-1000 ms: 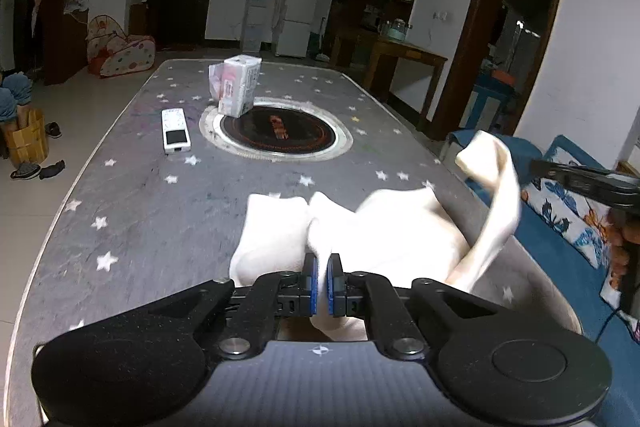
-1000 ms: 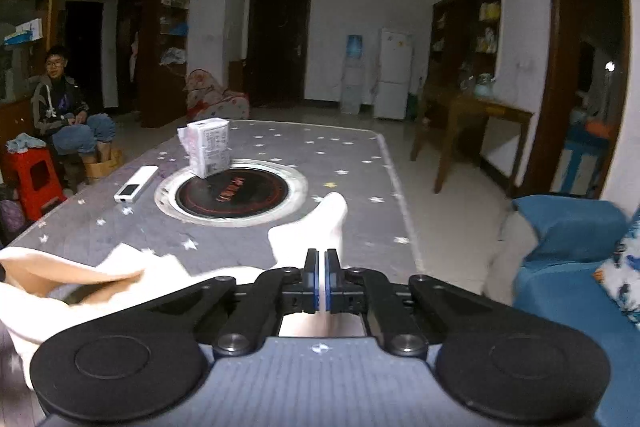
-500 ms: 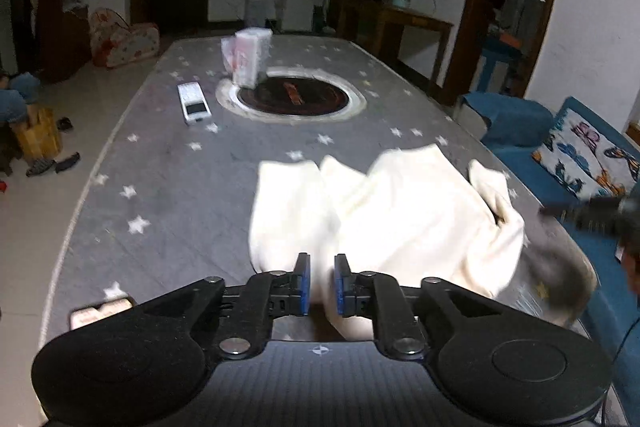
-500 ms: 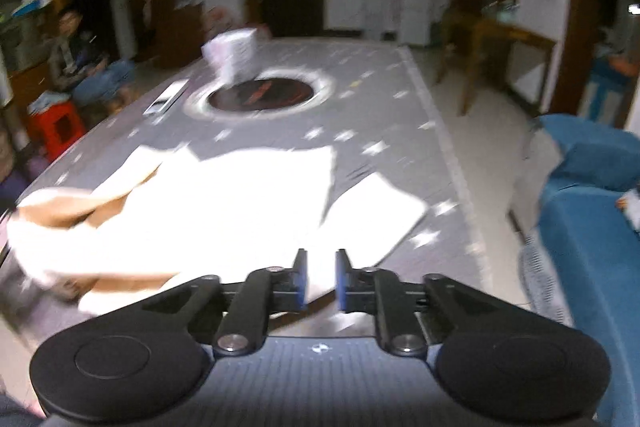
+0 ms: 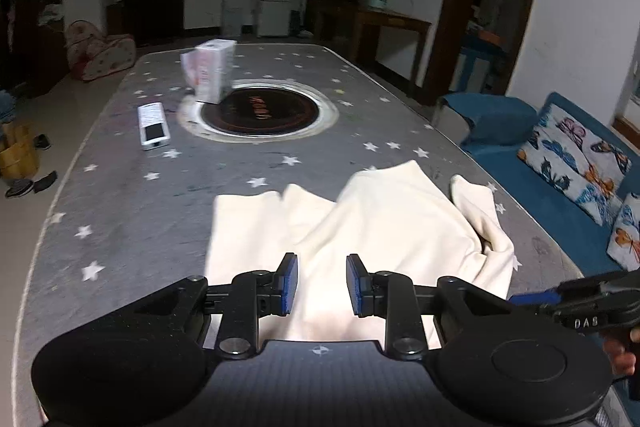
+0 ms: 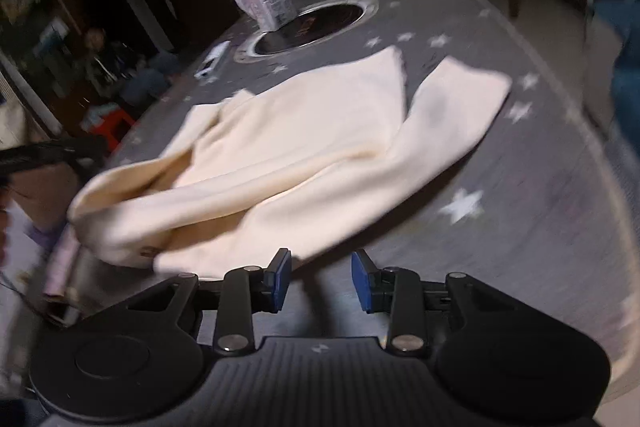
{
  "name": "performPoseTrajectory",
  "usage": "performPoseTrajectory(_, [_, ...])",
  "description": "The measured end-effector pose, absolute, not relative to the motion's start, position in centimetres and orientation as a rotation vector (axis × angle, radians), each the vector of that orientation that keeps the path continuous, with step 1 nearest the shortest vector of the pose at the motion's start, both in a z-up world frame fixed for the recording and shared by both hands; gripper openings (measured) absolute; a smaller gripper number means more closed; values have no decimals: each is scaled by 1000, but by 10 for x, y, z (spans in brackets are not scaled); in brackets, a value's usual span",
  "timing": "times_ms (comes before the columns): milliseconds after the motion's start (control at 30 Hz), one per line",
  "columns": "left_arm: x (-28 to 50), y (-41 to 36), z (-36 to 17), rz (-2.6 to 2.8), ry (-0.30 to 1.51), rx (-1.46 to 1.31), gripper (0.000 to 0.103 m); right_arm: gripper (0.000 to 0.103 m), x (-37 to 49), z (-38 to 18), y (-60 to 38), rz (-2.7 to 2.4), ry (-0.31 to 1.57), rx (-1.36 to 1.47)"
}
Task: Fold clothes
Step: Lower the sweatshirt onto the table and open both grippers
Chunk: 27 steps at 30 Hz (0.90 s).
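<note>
A cream garment [image 5: 360, 227] lies rumpled on the near end of the grey star-patterned table [image 5: 132, 211]. My left gripper [image 5: 322, 285] hovers over its near edge, jaws opening, the cloth below them and nothing pinched between the pads. In the right wrist view the same garment [image 6: 304, 139] spreads across the table with one flap [image 6: 452, 111] lying off to the right. My right gripper [image 6: 322, 281] sits just off the garment's near edge, jaws opening, with only bare table in the gap. The right gripper's black body [image 5: 588, 301] shows at the right edge of the left wrist view.
A tissue box [image 5: 208, 73] stands by the round black hob [image 5: 260, 111] at mid-table, a white remote [image 5: 153, 125] to its left. A blue sofa with patterned cushions [image 5: 576, 155] lines the right side. A seated person [image 6: 100, 63] is beyond the table's left side.
Both grippers were shut on the garment, the right one holding a corner up. Both have opened and let go, and the garment now lies flat on the table. The right gripper has dropped and tilted.
</note>
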<state>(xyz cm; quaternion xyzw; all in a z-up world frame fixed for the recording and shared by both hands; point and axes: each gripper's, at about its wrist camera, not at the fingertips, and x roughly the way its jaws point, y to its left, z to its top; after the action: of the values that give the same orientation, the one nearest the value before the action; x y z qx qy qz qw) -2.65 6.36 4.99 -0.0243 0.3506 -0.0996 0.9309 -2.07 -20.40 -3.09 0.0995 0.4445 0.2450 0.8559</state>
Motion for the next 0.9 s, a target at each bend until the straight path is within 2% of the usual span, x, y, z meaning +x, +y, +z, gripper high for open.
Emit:
performPoseTrajectory(67, [-21,58,46,-213,730,-46,29,32,-21,-35,-198,560,937,242])
performPoseTrajectory(167, [-17,54,42,-214,743,-43,29,16,-20,-37,-188,599,926,230])
performPoseTrajectory(200, [-15,54,42,-211,746,-42,29,7,-19,-36,-186,604,918,215])
performPoseTrajectory(233, [-13,55,42,-207,748,-41,29,4,-21,-32,-185,600,897,184])
performPoseTrajectory(433, [4,59,41,-185,751,-24,29,0,-35,2,-188,550,766,-35])
performPoseTrajectory(633, [39,54,33,-180,769,3,29,0,-37,27,-212,442,738,-148])
performPoseTrajectory(900, [94,50,14,-144,785,36,29,9,14,33,-198,451,730,-172])
